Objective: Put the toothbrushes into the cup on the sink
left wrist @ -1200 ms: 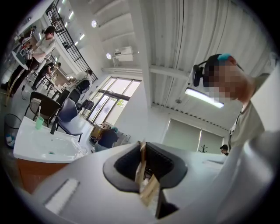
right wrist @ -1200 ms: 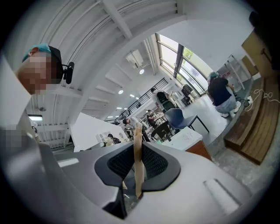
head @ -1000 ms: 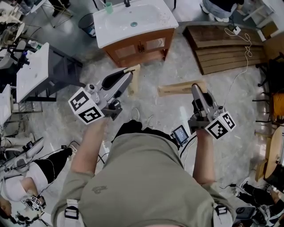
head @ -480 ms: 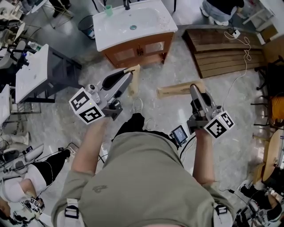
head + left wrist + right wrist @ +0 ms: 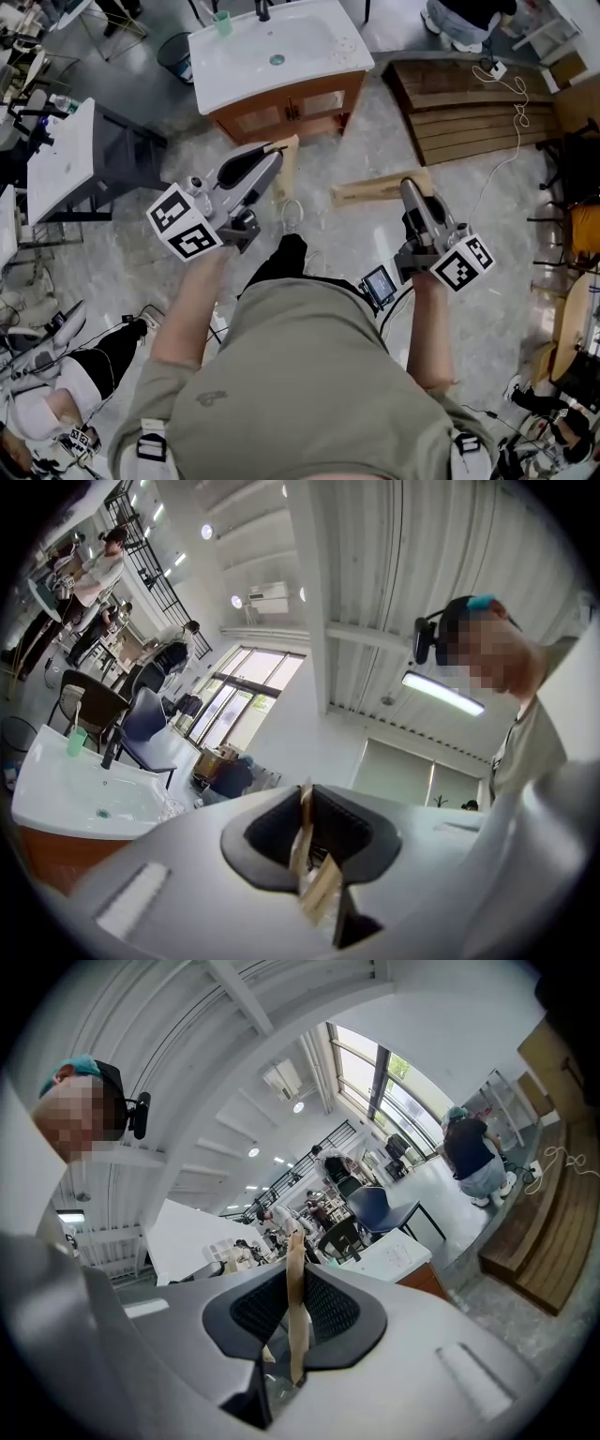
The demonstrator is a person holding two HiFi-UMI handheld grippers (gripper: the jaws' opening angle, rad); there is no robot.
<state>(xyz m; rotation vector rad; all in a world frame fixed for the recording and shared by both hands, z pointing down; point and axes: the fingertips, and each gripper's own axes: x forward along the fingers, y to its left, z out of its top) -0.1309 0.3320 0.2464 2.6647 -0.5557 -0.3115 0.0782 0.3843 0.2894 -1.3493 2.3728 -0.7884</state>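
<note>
Jaws clamped: left gripper (image 5: 272,161), right gripper (image 5: 410,187)

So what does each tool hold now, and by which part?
Left tool: a wooden toothbrush, clamped near one end. Right tool: a second toothbrush, also near one end.

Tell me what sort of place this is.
Likely an open lab or workshop, not a bathroom: the sink cabinet stands alone on a bare floor, near a wooden pallet and a white table.

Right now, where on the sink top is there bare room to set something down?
The sink has a bare strip along its front edge and right side. The back left corner is taken by the green cup, with the faucet beside it.
</note>
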